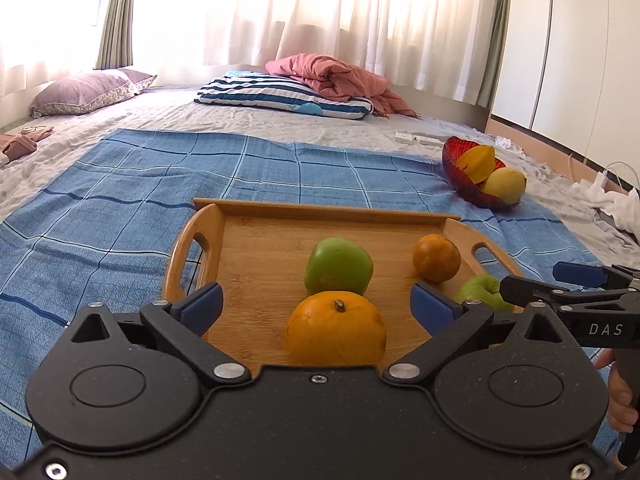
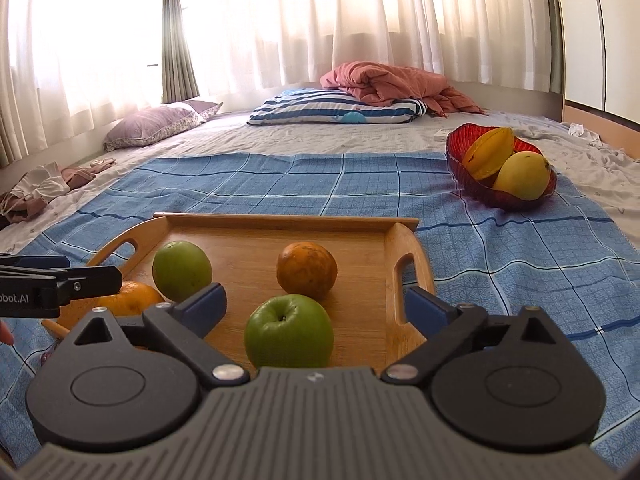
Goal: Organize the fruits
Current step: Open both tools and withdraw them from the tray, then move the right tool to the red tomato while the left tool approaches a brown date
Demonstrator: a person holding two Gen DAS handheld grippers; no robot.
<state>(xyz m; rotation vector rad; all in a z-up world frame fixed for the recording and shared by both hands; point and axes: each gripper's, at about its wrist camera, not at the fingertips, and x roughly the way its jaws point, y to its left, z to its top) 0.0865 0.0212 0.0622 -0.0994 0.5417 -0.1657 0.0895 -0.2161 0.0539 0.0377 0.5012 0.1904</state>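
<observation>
The big round orange point(image 1: 336, 328) sits right in front of the left gripper point(image 1: 318, 306), between its wide-open jaws, with nothing held. The right gripper point(image 2: 316, 306) is wide open too, and a shiny green apple point(image 2: 289, 332) sits between its jaws, not squeezed. Both fruits lie on the flat wooden tray with cut-out handles point(image 1: 320, 216). A second green apple point(image 1: 339, 266) and a smaller dark orange point(image 1: 436, 258) sit further back on the tray (they stand just behind the two near fruits). Off to the right, well apart from the tray, a red glass bowl point(image 2: 456, 152) holds a yellow starfruit point(image 2: 490, 150) and a yellow mango point(image 2: 522, 174). Everything rests on a blue checked cloth point(image 1: 200, 176) spread over a bed point(image 1: 200, 114). At the far end lie a striped pillow point(image 2: 336, 110), a pink blanket point(image 2: 392, 80) and a purple pillow point(image 2: 160, 124), under white curtains point(image 2: 320, 20).
</observation>
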